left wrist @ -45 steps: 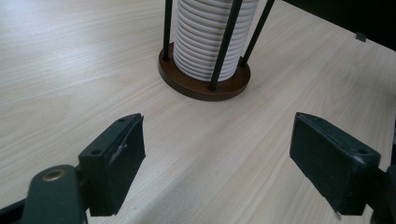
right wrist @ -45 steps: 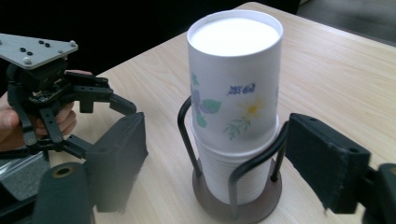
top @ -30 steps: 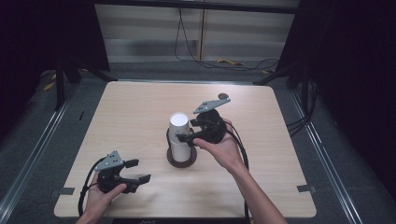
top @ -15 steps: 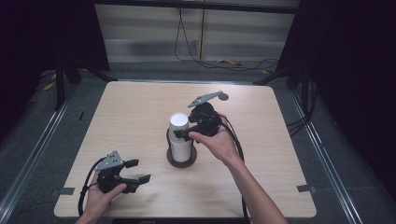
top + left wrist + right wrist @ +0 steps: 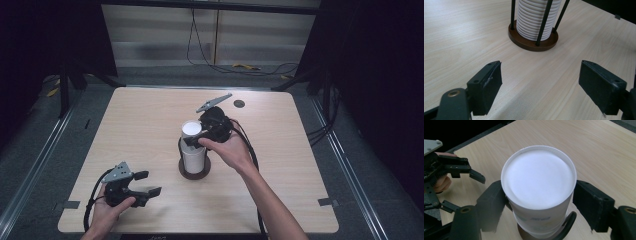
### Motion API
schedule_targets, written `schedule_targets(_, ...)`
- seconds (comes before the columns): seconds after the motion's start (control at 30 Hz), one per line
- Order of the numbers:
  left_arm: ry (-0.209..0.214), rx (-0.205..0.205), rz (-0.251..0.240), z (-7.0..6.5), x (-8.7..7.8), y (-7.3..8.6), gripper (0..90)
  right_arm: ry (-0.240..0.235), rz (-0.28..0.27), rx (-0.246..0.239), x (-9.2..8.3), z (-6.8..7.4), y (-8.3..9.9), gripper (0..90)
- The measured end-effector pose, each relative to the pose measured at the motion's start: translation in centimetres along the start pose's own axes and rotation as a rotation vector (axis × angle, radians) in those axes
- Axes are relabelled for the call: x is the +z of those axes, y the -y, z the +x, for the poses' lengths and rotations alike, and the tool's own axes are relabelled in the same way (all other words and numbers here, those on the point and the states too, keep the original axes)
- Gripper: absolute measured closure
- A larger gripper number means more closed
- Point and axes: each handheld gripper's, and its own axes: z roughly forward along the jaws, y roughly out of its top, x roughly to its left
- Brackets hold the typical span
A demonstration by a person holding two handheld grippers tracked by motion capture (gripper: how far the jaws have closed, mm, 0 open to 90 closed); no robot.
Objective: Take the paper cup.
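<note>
So the top cup sits upside down on the cup stack in the holder, mid-table, a bit right of centre. White flat bottom faces up. The stack stands inside thin black rods on a round brown base, seen close up in the left gripper view.

Your right gripper comes in from the right, one jaw each side of the top cup near its upper end. The jaws have just been closing on it; the left pad looks pressed against the cup wall, the right one sits just beside it, and I can't tell if that side touches. So whether you've actually got a grip is unclear.

Your left gripper is at the near left corner of the table, well apart from the holder, jaws spread wide with nothing between them, pointing toward the base.
</note>
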Motion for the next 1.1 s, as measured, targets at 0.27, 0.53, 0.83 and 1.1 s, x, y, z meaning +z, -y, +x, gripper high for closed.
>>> schedule_targets(0.27, 0.0, 0.0, 0.003, 0.06, 0.06, 0.03, 18.8, -0.003, -0.002, -0.004, 0.09, 0.05, -0.4, 27.2)
schedule_targets(0.53, 0.001, 0.001, 0.007, 0.1, 0.06, 0.08, 18.8, 0.01, 0.009, -0.013, -0.03, 0.25, -0.68, 31.7)
schedule_targets(0.83, 0.001, 0.0, 0.009, 0.11, 0.1, 0.08, 19.1, 0.012, -0.006, -0.013, -0.44, 0.31, -0.82, 32.8)
schedule_targets(1.1, 0.001, -0.001, 0.009, 0.15, 0.09, 0.1, 19.1, 0.012, -0.009, -0.023, -0.52, 0.36, -0.84, 33.5)
